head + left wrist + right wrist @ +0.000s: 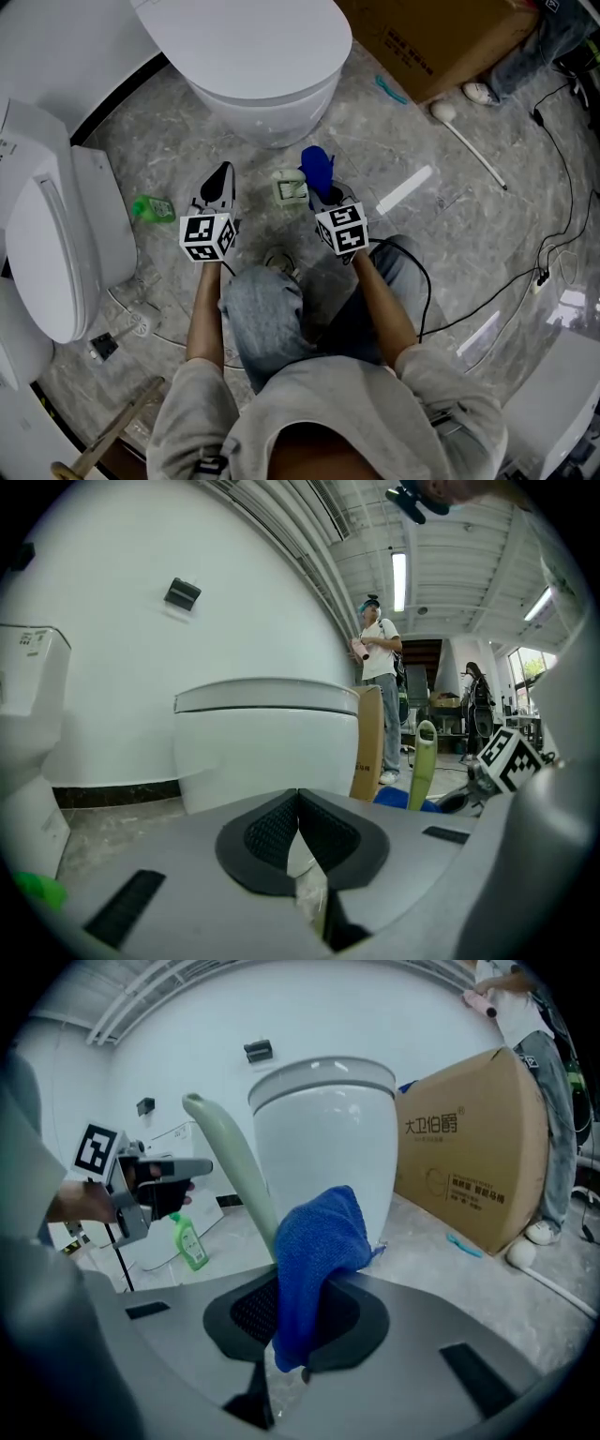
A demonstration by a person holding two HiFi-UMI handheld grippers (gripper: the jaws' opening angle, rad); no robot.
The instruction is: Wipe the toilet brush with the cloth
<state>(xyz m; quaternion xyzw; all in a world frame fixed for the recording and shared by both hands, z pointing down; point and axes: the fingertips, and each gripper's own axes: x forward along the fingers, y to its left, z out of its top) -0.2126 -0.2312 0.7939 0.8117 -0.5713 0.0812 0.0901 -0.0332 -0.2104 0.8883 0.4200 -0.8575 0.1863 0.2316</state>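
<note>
Head overhead, gripper views low, toilet [253, 56] probably shared

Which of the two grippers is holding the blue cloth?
The right gripper: its jaws are shut on the blue cloth. The left gripper has its jaws together with nothing between them.

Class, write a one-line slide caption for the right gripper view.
Right tool clamps a blue cloth, the green toilet brush handle rising behind it, white toilet beyond.

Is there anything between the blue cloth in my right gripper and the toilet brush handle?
Nothing visible. The cloth, clamped in the jaws of the right gripper, hangs right beside the pale green brush handle, with no object between them. Whether they touch cannot be told.
</note>
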